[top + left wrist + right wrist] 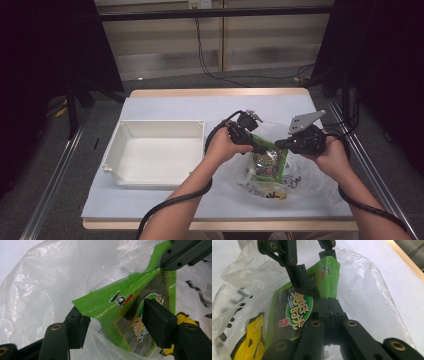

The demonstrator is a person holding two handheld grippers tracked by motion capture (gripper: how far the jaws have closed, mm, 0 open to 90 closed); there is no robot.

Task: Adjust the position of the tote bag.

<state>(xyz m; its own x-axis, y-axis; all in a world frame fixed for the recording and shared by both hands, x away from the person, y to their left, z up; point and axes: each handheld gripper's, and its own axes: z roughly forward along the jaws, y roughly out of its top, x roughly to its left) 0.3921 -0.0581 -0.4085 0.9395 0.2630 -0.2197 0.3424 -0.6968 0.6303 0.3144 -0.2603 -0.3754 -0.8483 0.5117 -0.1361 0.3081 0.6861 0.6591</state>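
Gripping one edge of a green snack packet (295, 310), the right gripper (329, 302) had its jaws pressed together on the foil, seen at the centre of the right gripper view. The packet lay at the mouth of a thin, clear plastic bag (300, 182) on the table (165, 107), right of centre in the high view, with both of the person's hands meeting over it.

The left gripper (115, 322) stood with its jaws spread, one pad on each side of the packet's bent upper flap; in the left gripper view the left pad sat just under the flap's corner and the right pad lay over the printed face, but neither visibly squeezed it.

Writing on the packet was partly legible: an oval white label in the middle of the right gripper view carried large yellow characters (East Asian script, which I could not read for certain), a line of small Latin letters above them, too small to make out, and a small red tag at its lower left. A little cartoon mark sat on the flap. Black print ran across the bag at the lower left of that view, and a yellow item (249, 340) lay beside the packet inside the bag.

An open white tray (155, 155) sat left of centre in the high view, well apart from the bag.
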